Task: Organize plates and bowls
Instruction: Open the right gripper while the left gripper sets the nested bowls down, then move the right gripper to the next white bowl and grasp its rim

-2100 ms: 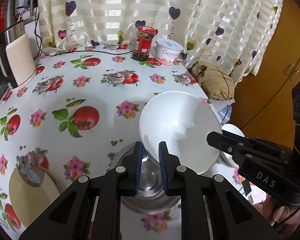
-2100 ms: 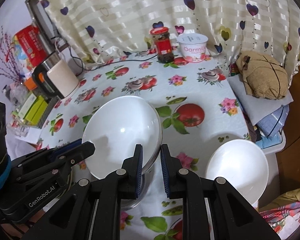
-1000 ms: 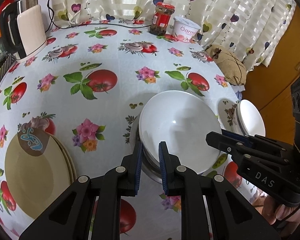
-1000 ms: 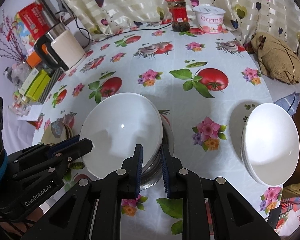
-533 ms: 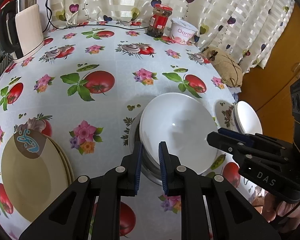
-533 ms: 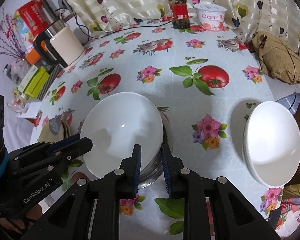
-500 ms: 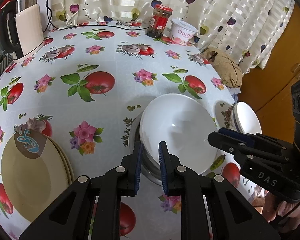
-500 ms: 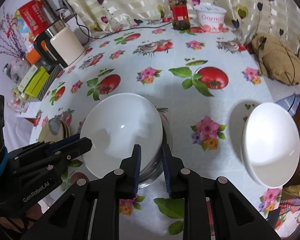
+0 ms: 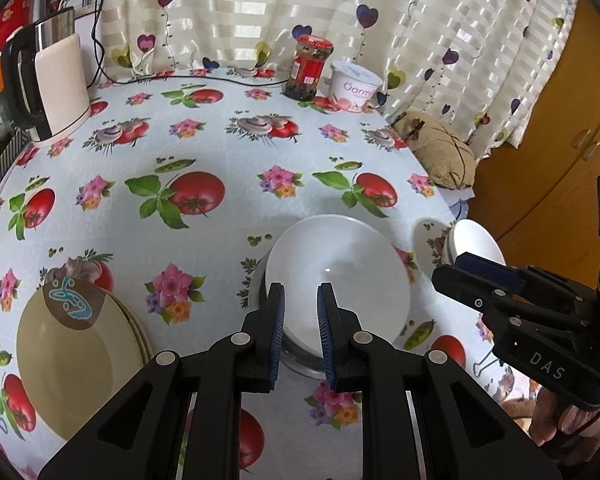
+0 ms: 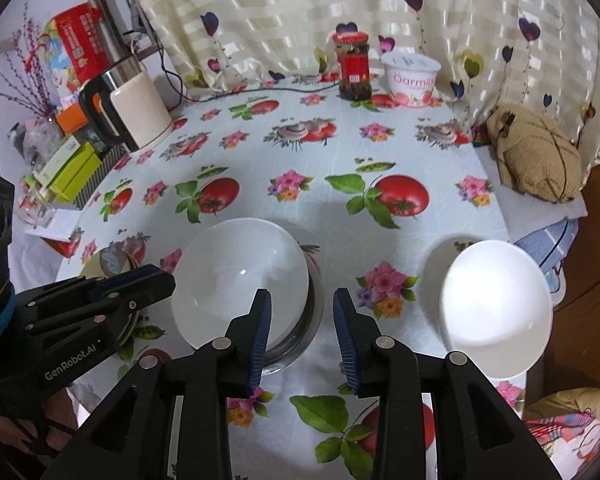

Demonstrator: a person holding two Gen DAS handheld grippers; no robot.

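Observation:
A white bowl (image 9: 338, 276) rests in a steel bowl (image 9: 300, 358) on the tomato-print tablecloth; it also shows in the right wrist view (image 10: 240, 280). My left gripper (image 9: 301, 316) is open a little, its jaws above the bowl's near rim and not holding it. My right gripper (image 10: 302, 320) is open wide at the bowl's right edge, empty. A second stack of white bowls (image 10: 496, 312) sits at the table's right edge, also in the left wrist view (image 9: 474, 240). Beige plates (image 9: 76, 356) are stacked at the left.
An electric kettle (image 9: 56, 88) stands at the back left. A red-lidded jar (image 9: 310, 68) and a yogurt tub (image 9: 356, 86) stand by the curtain. A brown cloth bundle (image 10: 536, 156) lies off the right edge. Boxes and clutter (image 10: 68, 172) lie beyond the left edge.
Both grippers held the white bowl's rim and lowered it into the steel bowl. Now both have opened and let go, the right one wider, and drawn back slightly.

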